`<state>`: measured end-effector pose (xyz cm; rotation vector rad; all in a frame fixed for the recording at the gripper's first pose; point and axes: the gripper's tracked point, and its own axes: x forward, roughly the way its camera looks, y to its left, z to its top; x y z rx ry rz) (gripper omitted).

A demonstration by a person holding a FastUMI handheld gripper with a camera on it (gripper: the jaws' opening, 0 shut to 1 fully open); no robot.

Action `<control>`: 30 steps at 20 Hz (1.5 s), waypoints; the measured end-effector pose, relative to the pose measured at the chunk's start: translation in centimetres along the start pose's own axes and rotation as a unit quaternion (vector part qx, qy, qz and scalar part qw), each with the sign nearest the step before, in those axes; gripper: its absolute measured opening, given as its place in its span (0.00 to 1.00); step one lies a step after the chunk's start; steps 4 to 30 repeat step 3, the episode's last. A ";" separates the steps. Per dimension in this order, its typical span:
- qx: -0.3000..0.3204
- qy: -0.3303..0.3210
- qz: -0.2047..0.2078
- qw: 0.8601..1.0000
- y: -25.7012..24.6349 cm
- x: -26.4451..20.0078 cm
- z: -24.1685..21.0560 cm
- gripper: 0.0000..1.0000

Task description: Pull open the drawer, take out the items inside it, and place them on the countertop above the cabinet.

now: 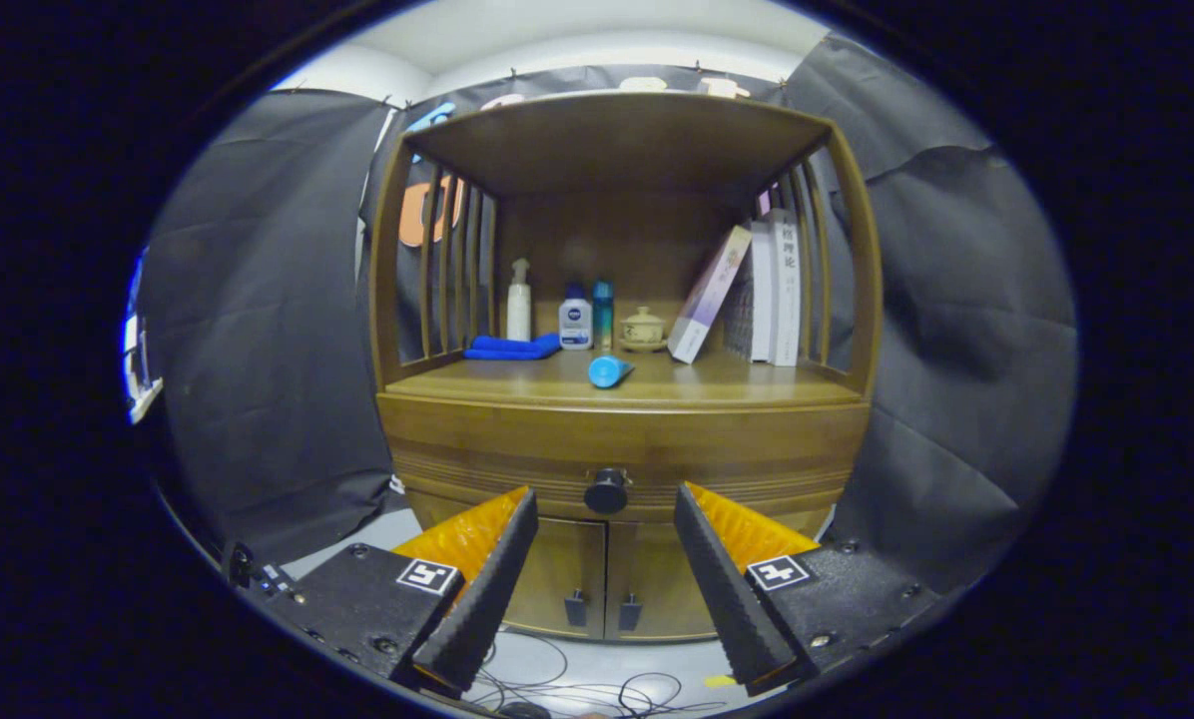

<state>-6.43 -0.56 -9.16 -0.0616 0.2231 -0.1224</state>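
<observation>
A wooden cabinet stands ahead with its drawer (497,454) closed flush under the countertop (717,384). The drawer's dark round knob (606,491) sits just beyond my fingertips, level with the gap between them. My gripper (605,495) is open, its two fingers spread to either side of the knob and not touching it. A blue tube (609,370) lies on its side on the countertop, near the front edge above the knob. What the drawer holds is hidden.
At the back of the countertop stand a white pump bottle (519,303), a small white bottle (575,322), a teal bottle (603,313), a lidded cup (644,328), a folded blue cloth (512,347) and several books (757,290). Two lower doors (607,584) are closed. Cables (597,689) lie on the floor.
</observation>
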 end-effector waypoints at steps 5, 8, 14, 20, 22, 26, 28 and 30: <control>0.002 -0.017 0.008 1.000 0.0 -4.4 0.6 0.91; 0.002 -0.017 0.008 1.000 0.0 -4.4 0.6 0.91; 0.002 -0.017 0.008 1.000 0.0 -4.4 0.6 0.91; 0.002 -0.017 0.008 1.000 0.0 -4.4 0.6 0.91; 0.002 -0.017 0.008 1.000 0.0 -4.4 0.6 0.91; 0.002 -0.017 0.008 1.000 0.0 -4.4 0.6 0.91; 0.002 -0.017 0.008 1.000 0.0 -4.4 0.6 0.91; 0.002 -0.017 0.008 1.000 0.0 -4.4 0.6 0.91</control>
